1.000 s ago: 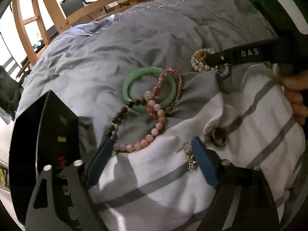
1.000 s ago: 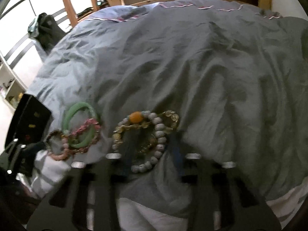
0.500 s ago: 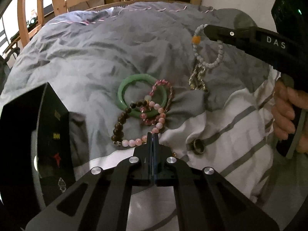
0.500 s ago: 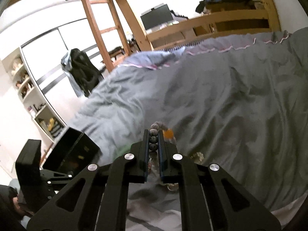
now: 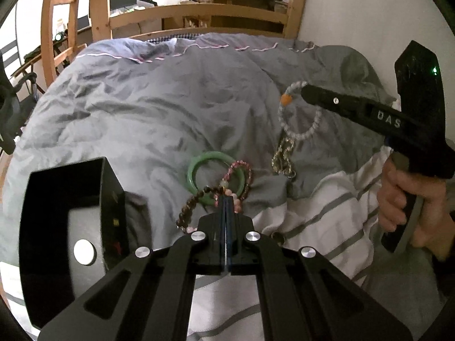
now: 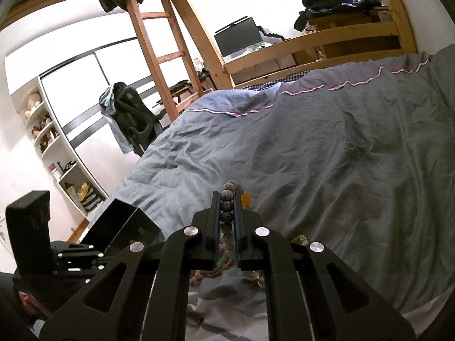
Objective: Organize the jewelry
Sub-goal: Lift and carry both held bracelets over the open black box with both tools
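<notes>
My right gripper (image 6: 227, 196) is shut on a grey bead bracelet (image 5: 310, 130) with one orange bead, held up above the grey duvet. A gold chain bracelet (image 5: 283, 156) dangles from it, its lower end near the bedding. My left gripper (image 5: 226, 201) is shut, raised above the pile of bracelets; nothing shows between its pads. Under it lie a green bangle (image 5: 196, 170), a pink crystal bracelet (image 5: 244, 167), a brown bead bracelet (image 5: 190, 207) and a pink bead bracelet (image 5: 189, 229), partly hidden by the fingers.
An open black box (image 5: 71, 227) stands on the bed at the left of the pile. A white cloth with grey stripes (image 5: 327, 221) lies under the near jewelry. A person's hand (image 5: 409, 199) holds the right gripper. A wooden bed frame (image 5: 199, 11) bounds the far side.
My left jaws closed over a small gold charm on the striped cloth, then rose. My right gripper lifted the grey bracelet off the duvet, with the gold chain hanging below it.
</notes>
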Demonstrator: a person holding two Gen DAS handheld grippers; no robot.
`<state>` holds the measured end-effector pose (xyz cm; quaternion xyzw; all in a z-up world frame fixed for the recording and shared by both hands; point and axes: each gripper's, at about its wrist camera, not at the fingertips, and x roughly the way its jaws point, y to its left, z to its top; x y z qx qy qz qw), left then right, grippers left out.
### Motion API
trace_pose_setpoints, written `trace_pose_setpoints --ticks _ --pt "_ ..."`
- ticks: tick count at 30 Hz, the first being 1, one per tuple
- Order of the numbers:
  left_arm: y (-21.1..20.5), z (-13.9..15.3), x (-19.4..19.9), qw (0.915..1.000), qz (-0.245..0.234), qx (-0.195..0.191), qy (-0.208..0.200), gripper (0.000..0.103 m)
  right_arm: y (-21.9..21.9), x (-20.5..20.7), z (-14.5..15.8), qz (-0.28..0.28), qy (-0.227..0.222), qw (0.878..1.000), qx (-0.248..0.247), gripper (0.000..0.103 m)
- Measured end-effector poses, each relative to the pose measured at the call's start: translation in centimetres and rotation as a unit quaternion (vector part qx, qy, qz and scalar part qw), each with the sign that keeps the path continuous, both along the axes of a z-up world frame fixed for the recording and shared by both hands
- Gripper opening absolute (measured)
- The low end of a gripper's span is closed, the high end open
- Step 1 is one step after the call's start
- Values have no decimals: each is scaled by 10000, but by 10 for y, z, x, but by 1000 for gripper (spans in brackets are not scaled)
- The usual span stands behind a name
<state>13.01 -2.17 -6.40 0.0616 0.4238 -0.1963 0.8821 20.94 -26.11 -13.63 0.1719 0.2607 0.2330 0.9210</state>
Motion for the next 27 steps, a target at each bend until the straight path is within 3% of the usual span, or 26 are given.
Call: trace_pose_setpoints --ticks 3,4,5,7,8,10,12,14,15,21,27 --pt "-13 -15 7 9989 85 449 -34 4 2 0 0 43 8 10000 -5 9" --pt "-18 -22 11 9979 70 642 12 18 3 0 1 61 3 10000 -14 9" --pt "-22 -27 13 9968 52 801 19 46 4 0 1 70 -4 10000 -17 9" --pt "-28 -30 13 9934 108 1117 -246 75 5 0 1 107 -7 9999 -7 9" --pt "-32 -32 14 9916 114 1235 -370 81 5 0 1 124 -5 9999 6 9" --pt "-37 -35 21 9905 77 1341 -299 81 6 0 1 142 7 9999 12 9" --pt "-40 -40 28 9914 37 1297 -156 71 6 1 -1 173 43 9998 41 9" --pt "-40 -52 38 9927 -117 1135 385 8 7 1 -1 189 64 9998 54 9" --pt "-36 -57 42 9932 -131 947 657 8 6 2 -1 189 67 9998 58 9" --pt "-23 -46 35 9956 -129 708 606 8 8 0 0 196 28 9998 82 9" --pt "-10 -6 24 9990 -51 210 400 7 7 -7 6 244 -71 9995 172 9"
